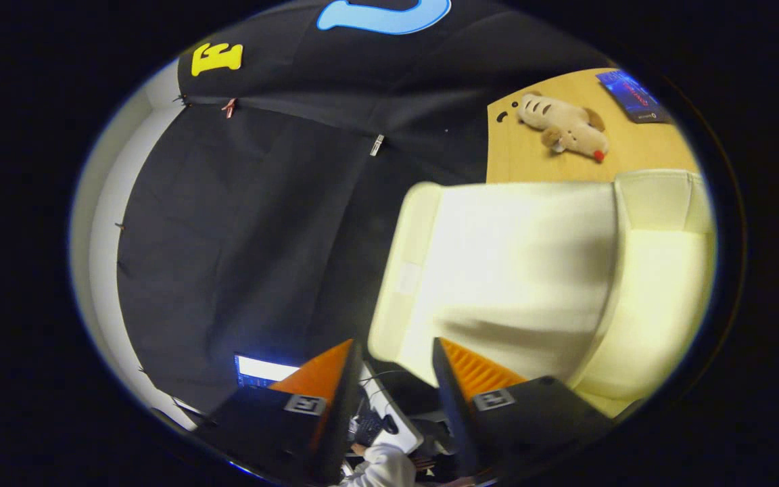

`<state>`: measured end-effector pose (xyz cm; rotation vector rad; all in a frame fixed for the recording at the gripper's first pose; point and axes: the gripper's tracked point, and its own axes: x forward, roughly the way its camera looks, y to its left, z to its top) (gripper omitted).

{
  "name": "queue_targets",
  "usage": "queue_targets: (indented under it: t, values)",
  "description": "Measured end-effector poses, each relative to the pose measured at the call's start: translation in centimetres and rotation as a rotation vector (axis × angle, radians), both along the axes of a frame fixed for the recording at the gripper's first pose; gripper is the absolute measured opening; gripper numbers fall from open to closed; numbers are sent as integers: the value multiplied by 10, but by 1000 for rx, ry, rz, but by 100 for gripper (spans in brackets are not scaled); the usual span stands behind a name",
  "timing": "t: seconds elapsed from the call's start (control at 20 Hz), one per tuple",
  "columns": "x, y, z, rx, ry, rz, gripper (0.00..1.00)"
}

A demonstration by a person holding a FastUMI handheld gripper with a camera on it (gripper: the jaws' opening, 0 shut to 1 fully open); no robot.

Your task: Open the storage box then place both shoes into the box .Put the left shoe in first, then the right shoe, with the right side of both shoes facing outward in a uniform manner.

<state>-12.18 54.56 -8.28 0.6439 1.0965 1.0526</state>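
Storage box (531, 284) (lid apparently shut) sits at the table (531, 159) edge; tool (393, 365) gapes wide, empty; opening comes next.

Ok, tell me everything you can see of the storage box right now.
The storage box looks like pale cream, slightly translucent plastic with rounded corners and a broad smooth panel. It appears turned on its side in this rolled view, blurred, so whether it is open is unclear. It sits on the wooden table, near a plush toy. The gripper is open, its fingers just short of the box's near corner, not touching.
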Motion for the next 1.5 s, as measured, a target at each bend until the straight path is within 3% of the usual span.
queue_targets:
  t: [0.1, 0.35, 0.7, 1.0, 1.5]
  values:
    - [11, -23, -9, -55, -65, -31, 97]
    - [51, -121, 4, -165, -263, -190, 98]
    - [96, -308, -19, -470, -490, -392, 98]
    - [96, -432, -96, -762, -551, -387, 98]
    - [124, -513, -223, -958, -396, -298, 99]
